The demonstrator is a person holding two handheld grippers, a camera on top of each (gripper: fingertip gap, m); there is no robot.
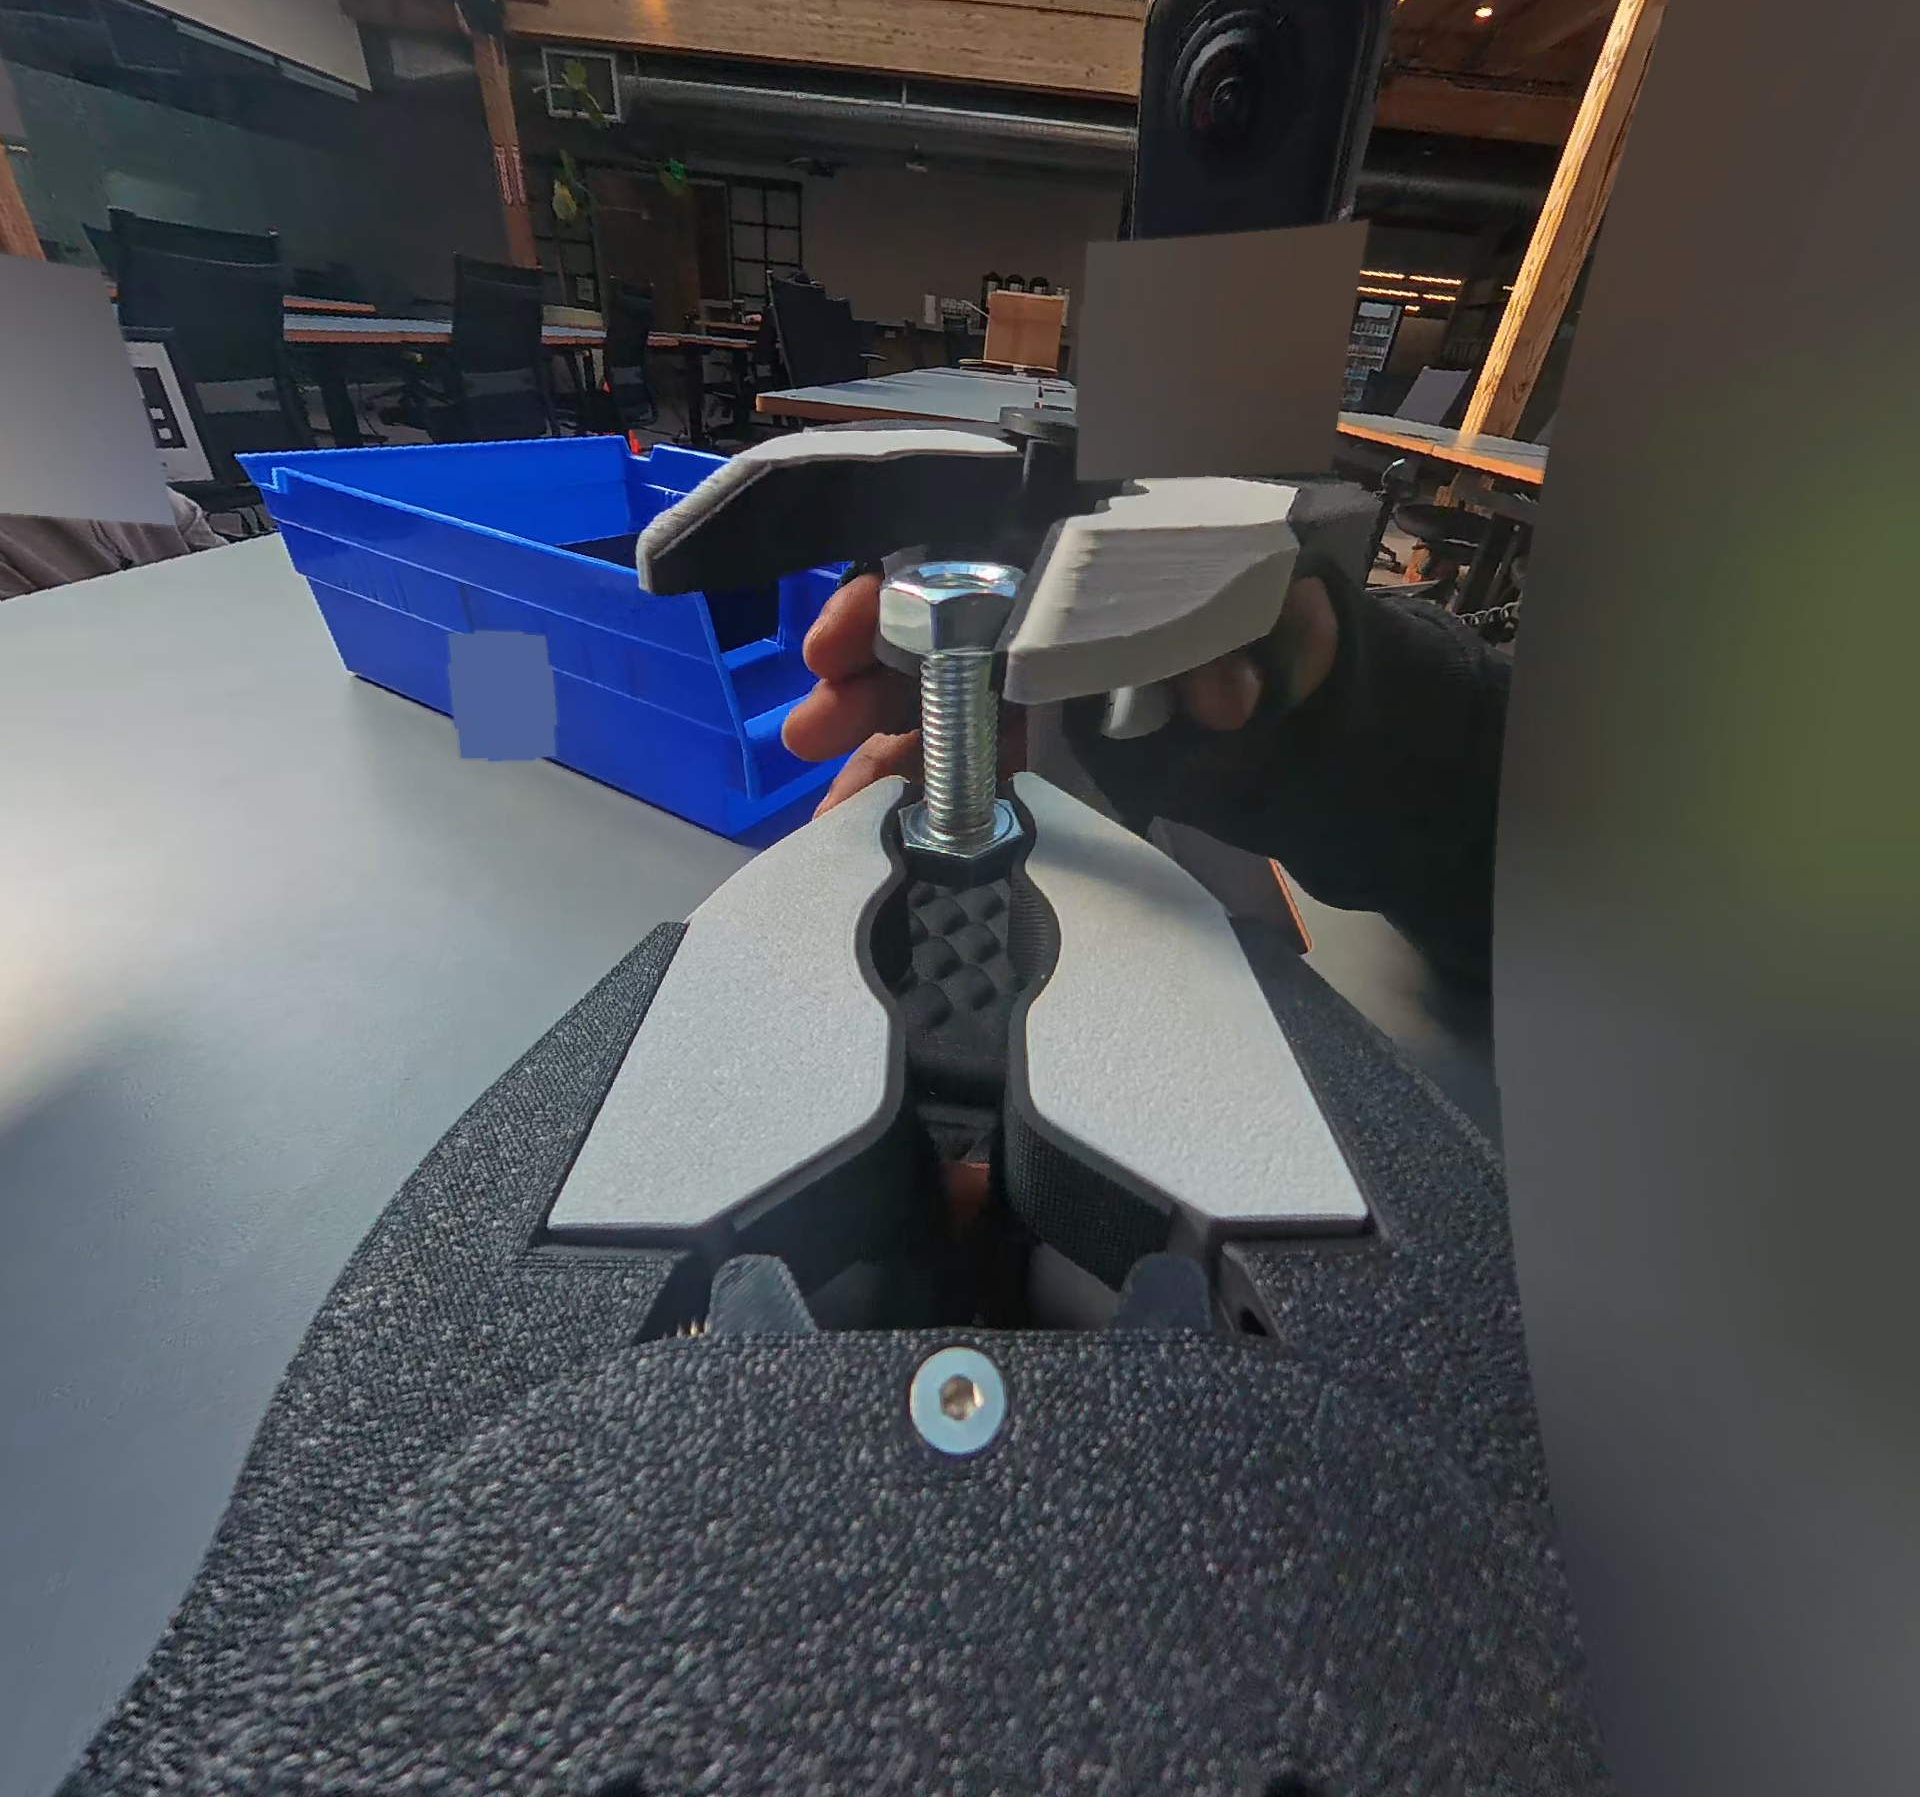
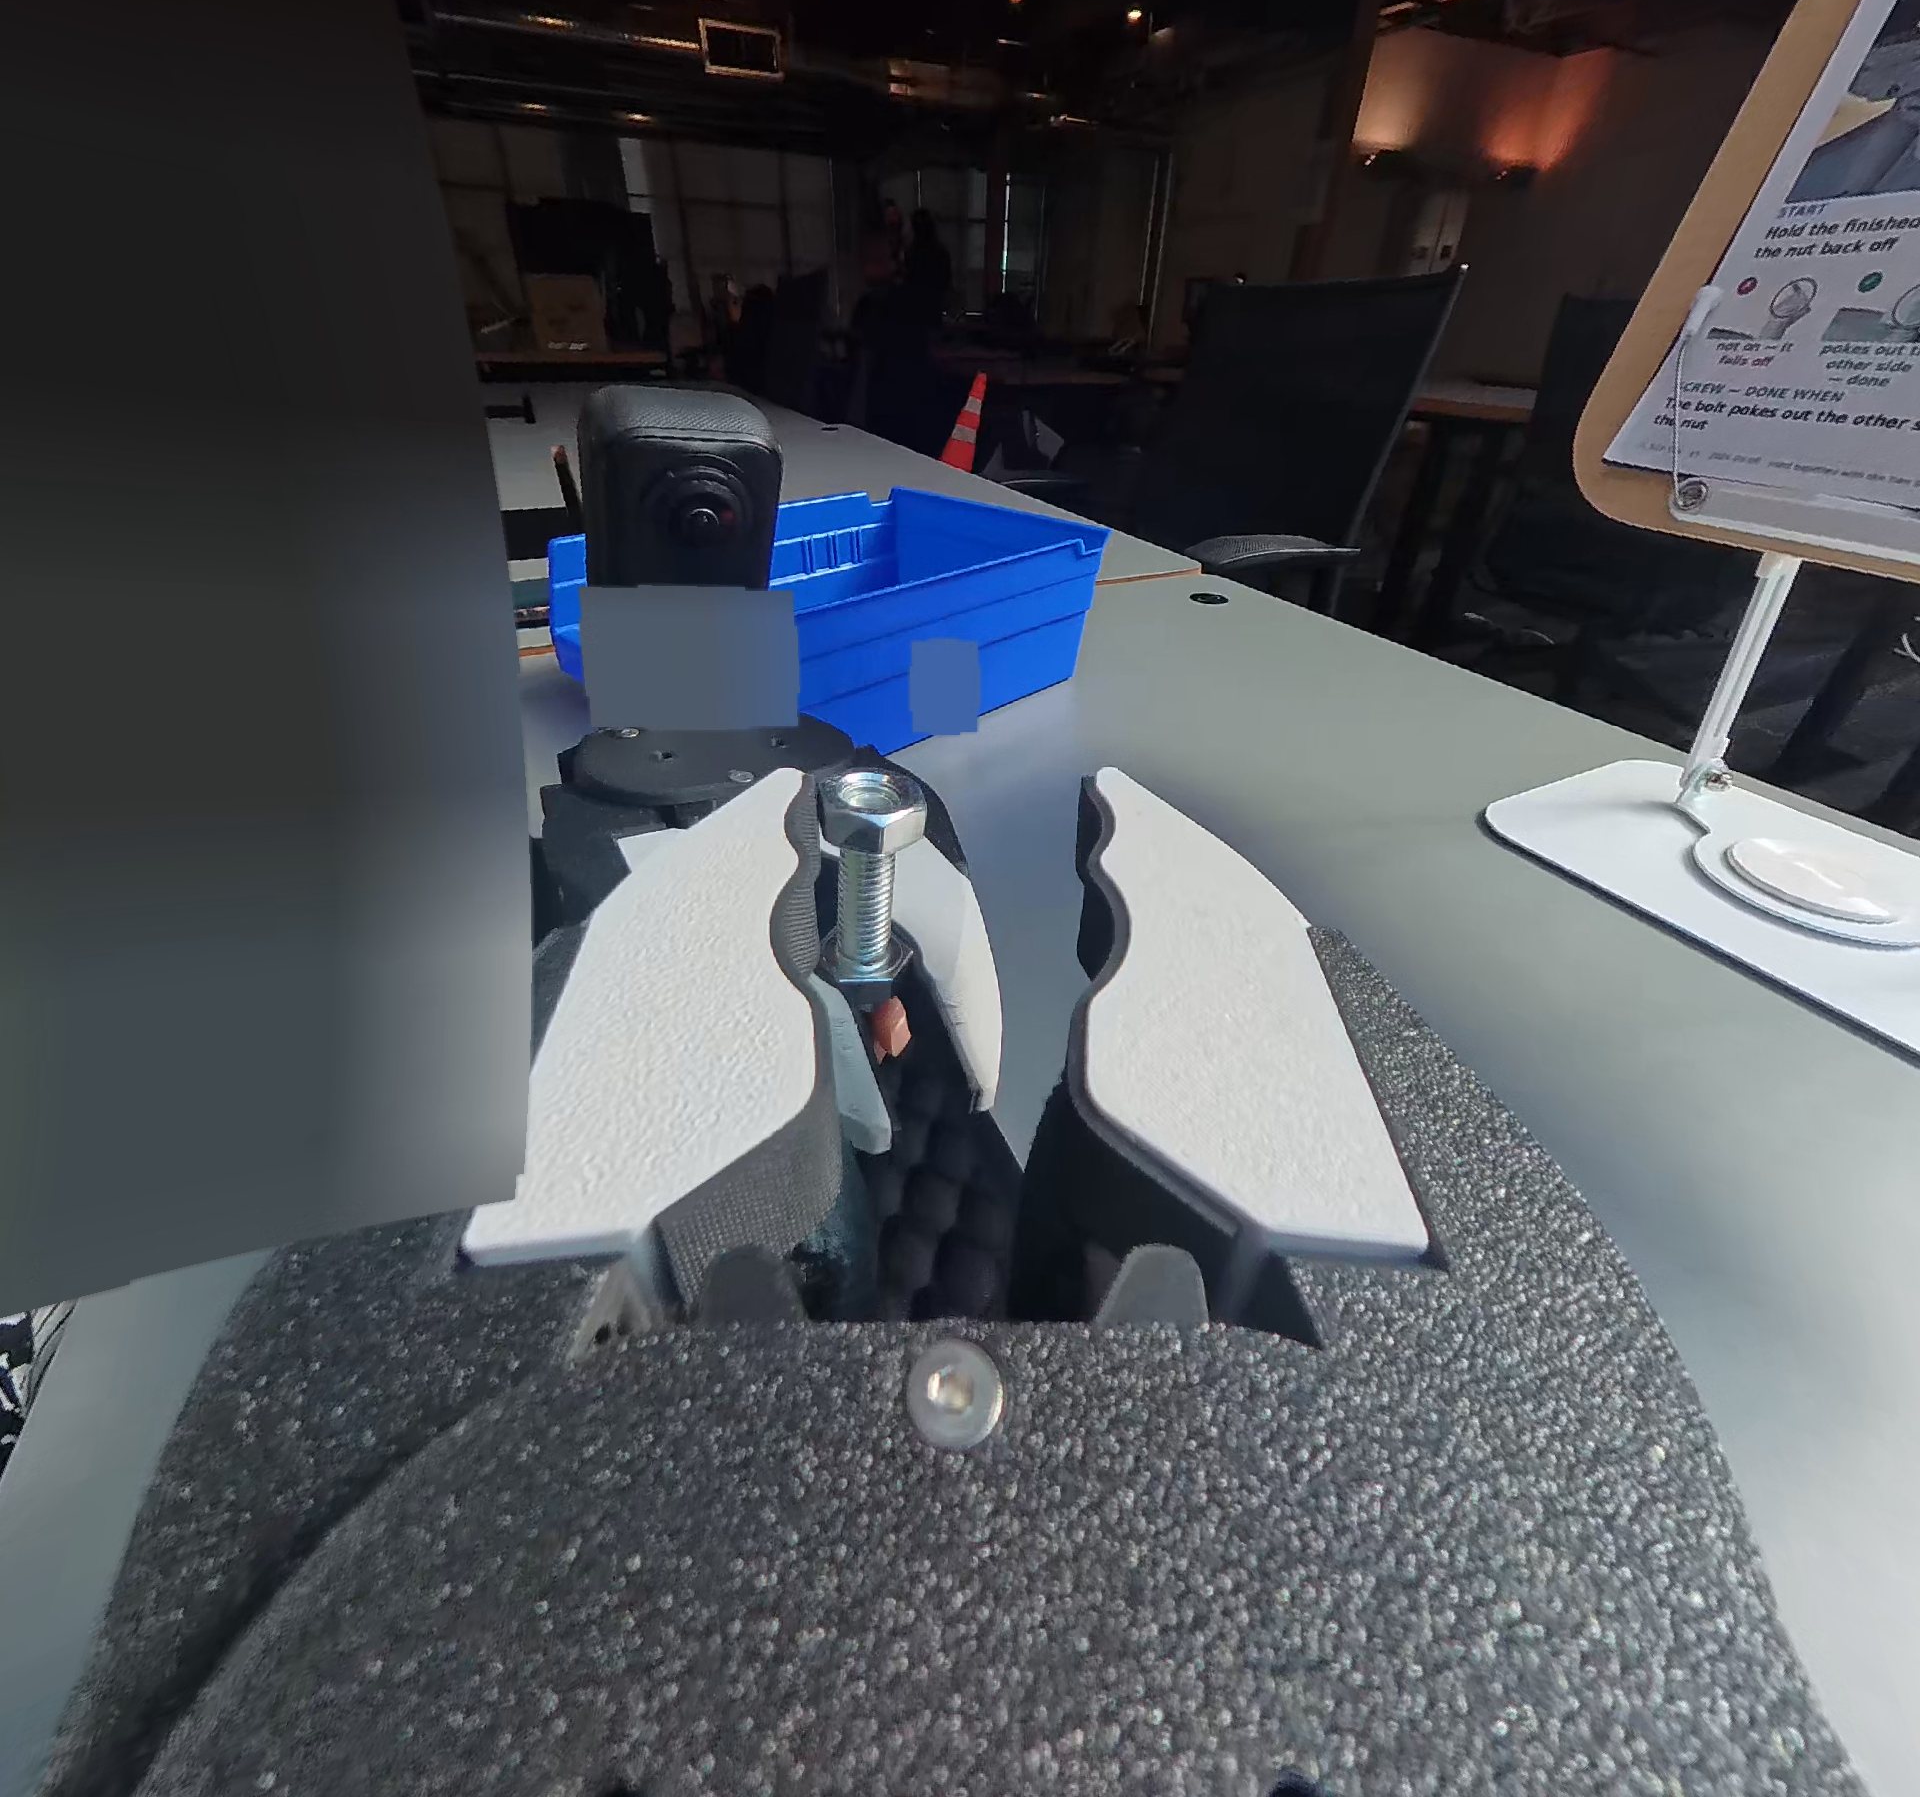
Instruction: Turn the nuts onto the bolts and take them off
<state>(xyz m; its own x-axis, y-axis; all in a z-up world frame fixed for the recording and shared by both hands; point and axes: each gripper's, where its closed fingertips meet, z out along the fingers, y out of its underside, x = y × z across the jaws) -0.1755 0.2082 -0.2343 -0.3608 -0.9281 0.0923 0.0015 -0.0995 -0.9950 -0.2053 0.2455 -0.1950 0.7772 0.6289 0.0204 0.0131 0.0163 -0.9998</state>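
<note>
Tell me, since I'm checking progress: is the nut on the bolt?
On. The nut sits threaded low on the bolt, clamped in the left gripper.

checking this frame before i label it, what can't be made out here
- Left wrist view: inside of the blue bin, hidden by its own walls and the right tool.
- Both views: how far the nut is threaded on the bolt; the left tool covers the bolt's end.
- Right wrist view: the clipboard, cut off by the right edge.
- Right wrist view: whether the open right tool touches the bolt head.
</note>
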